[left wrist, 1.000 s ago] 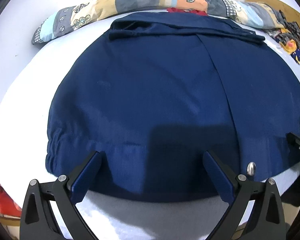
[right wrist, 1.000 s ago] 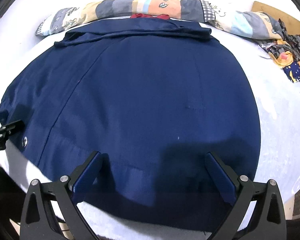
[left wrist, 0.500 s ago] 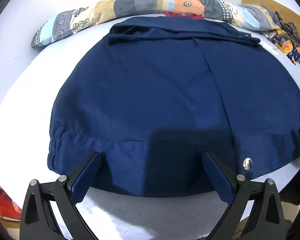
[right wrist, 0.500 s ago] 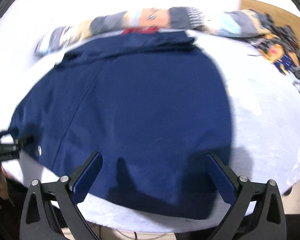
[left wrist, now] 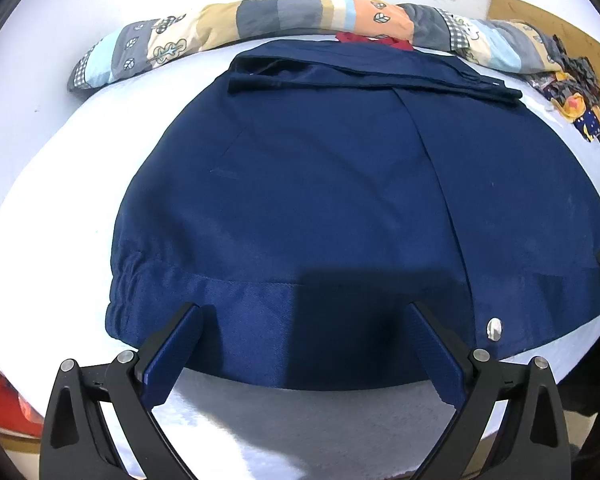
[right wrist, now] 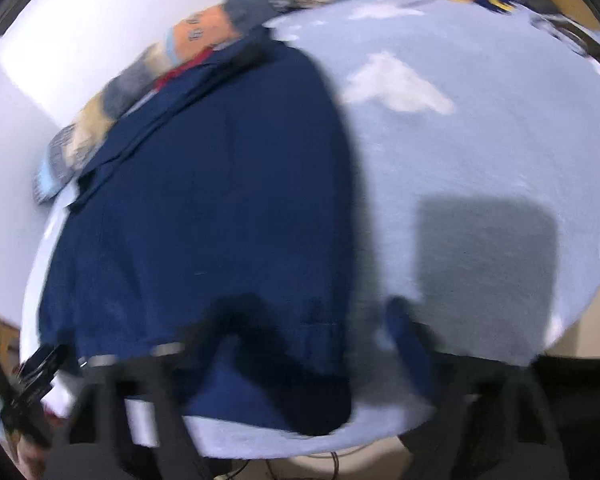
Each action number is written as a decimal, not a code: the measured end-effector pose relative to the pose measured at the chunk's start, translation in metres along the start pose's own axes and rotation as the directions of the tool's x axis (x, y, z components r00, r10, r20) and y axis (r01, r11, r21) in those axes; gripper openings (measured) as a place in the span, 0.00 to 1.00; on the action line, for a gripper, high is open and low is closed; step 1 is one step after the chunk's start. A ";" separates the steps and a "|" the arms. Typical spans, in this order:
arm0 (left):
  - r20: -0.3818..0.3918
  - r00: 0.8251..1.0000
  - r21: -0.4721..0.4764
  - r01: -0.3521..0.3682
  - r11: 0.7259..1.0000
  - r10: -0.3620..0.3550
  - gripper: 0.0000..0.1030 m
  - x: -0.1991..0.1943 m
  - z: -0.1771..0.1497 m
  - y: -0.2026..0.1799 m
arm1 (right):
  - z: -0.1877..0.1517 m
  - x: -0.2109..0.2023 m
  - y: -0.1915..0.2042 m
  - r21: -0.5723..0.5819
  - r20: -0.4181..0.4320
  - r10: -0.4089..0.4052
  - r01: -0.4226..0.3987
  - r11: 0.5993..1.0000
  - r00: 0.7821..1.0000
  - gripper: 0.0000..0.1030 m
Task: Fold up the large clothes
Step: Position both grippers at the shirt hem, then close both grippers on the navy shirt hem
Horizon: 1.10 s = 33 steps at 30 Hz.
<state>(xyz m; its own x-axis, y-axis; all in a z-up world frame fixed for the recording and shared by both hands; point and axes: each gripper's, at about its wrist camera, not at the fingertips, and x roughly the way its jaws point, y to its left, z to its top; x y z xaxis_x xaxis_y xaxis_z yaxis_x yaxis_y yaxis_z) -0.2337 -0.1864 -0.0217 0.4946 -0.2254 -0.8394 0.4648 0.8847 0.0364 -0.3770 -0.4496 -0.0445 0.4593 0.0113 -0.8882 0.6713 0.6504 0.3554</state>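
A large navy blue garment (left wrist: 324, 184) lies spread flat on the pale blue bed, its hem band with a silver snap button (left wrist: 493, 328) nearest me. My left gripper (left wrist: 304, 320) hovers open just above that hem, holding nothing. In the blurred right wrist view the same garment (right wrist: 204, 216) fills the left half. My right gripper (right wrist: 312, 320) stands open over the garment's near right corner, one fingertip (right wrist: 400, 320) over bare sheet. The left gripper (right wrist: 32, 376) shows at that view's lower left edge.
A long patchwork bolster (left wrist: 260, 24) lies along the far edge of the bed against the white wall. A red cloth (left wrist: 372, 38) peeks out behind the garment's collar. Patterned clothes (left wrist: 576, 92) are piled at the far right. Bare sheet (right wrist: 480, 168) stretches right of the garment.
My right gripper has swung fast to the right and tilted, so bare sheet now fills its right half. My left gripper has drawn back slightly from the hem. Both stayed open.
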 end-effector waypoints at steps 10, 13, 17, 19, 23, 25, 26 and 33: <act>0.009 1.000 -0.021 0.005 1.000 -0.005 0.98 -0.002 0.002 0.004 | -0.001 0.000 -0.001 -0.025 0.008 0.019 -0.019 1.000 1.000 0.22; 0.041 0.999 -0.033 0.008 0.999 -0.007 0.98 -0.012 0.005 0.008 | 0.005 0.003 -0.004 0.014 -0.004 0.056 -0.056 0.998 0.998 0.27; 0.091 0.996 -0.070 0.030 0.997 -0.023 0.98 -0.028 0.012 0.025 | 0.006 0.006 -0.019 0.137 -0.015 0.184 -0.180 0.974 0.983 0.41; 0.102 0.995 -0.097 0.032 0.995 -0.022 0.98 -0.035 0.015 0.039 | 0.006 0.008 -0.021 0.160 -0.014 0.206 -0.202 0.966 0.978 0.43; 0.109 0.993 -0.199 0.077 0.977 -0.056 0.99 -0.049 0.019 0.084 | 0.006 0.009 -0.011 0.112 -0.015 0.168 -0.166 0.980 0.986 0.42; 0.075 0.994 -0.238 0.099 0.966 -0.084 0.99 -0.048 0.022 0.109 | 0.007 0.009 -0.003 0.058 -0.018 0.124 -0.123 0.991 0.992 0.42; 0.058 0.993 -0.265 0.110 0.958 -0.098 0.99 -0.047 0.023 0.123 | 0.007 0.010 0.000 0.037 -0.020 0.104 -0.103 0.994 0.994 0.43; 0.062 0.935 -0.526 0.327 0.785 -0.348 0.98 -0.024 0.017 0.200 | 0.007 0.011 0.001 0.032 -0.017 0.098 -0.097 0.995 0.995 0.54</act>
<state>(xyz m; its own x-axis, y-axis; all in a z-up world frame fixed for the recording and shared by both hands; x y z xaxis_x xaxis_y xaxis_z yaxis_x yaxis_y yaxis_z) -0.1400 -0.0110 0.0147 0.3459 -0.5441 -0.7644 0.1402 0.8355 -0.5313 -0.3674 -0.4546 -0.0518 0.5124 0.0879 -0.8542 0.6419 0.6216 0.4490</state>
